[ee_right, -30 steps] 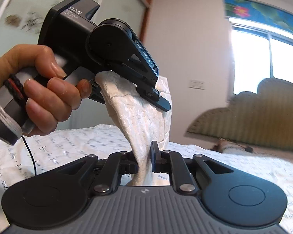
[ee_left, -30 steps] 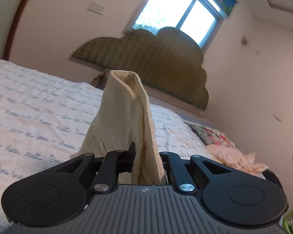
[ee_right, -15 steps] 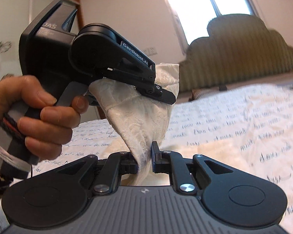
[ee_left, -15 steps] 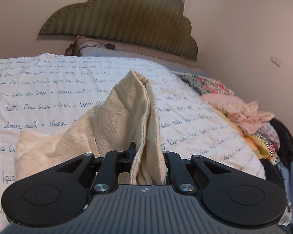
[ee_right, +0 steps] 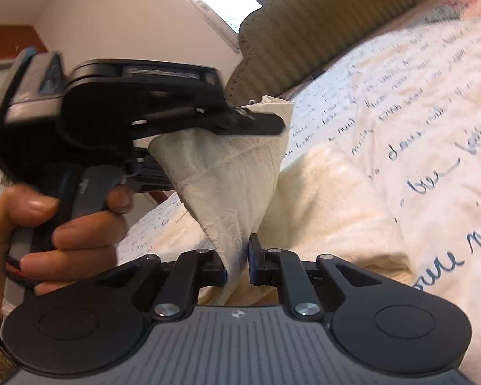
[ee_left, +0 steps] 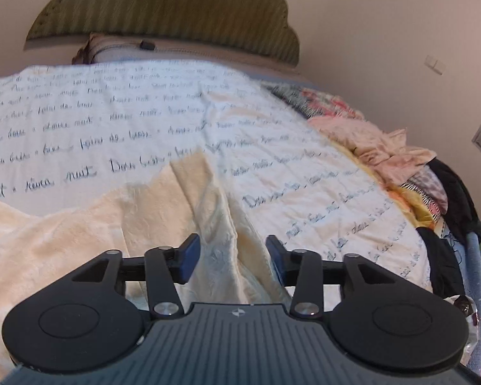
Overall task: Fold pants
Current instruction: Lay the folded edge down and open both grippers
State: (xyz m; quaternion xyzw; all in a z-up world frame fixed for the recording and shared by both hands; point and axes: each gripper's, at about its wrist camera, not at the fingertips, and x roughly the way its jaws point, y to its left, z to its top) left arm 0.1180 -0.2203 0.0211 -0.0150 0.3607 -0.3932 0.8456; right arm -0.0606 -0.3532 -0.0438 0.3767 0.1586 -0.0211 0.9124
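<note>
Two hand-held grippers work one pair of cream pants on a bed. Nearest in the right wrist view, the right hand-held gripper (ee_right: 237, 264) is clenched on a twisted bunch of the pants (ee_right: 227, 192), the cloth rising from between its blue pads toward the other tool. Just beyond it, the left hand-held gripper (ee_right: 240, 128) shows side-on, held by a hand (ee_right: 64, 231) wrapped round its grip; the cloth hangs between its fingers. No lettering on its housing can be read, since it is blurred.

From the left wrist view, the left hand-held gripper (ee_left: 231, 253) has just been opening: its jaws stand apart, released, with a ridge of the pants (ee_left: 215, 218) lying loose between them and clear of the pads on both sides. The rest of the garment spreads to the left over the bedspread (ee_left: 112, 122).

That bedspread is white with rows of dark handwritten script; "nuit" can be made out, and words that look like "Doux" and "bise", the rest too smeared to read. Farther right along the bed's edge lies a heap of clothes (ee_left: 384, 147), pink, yellow and black. At the far end stands a scalloped olive headboard (ee_left: 163, 9) against a pale wall.
</note>
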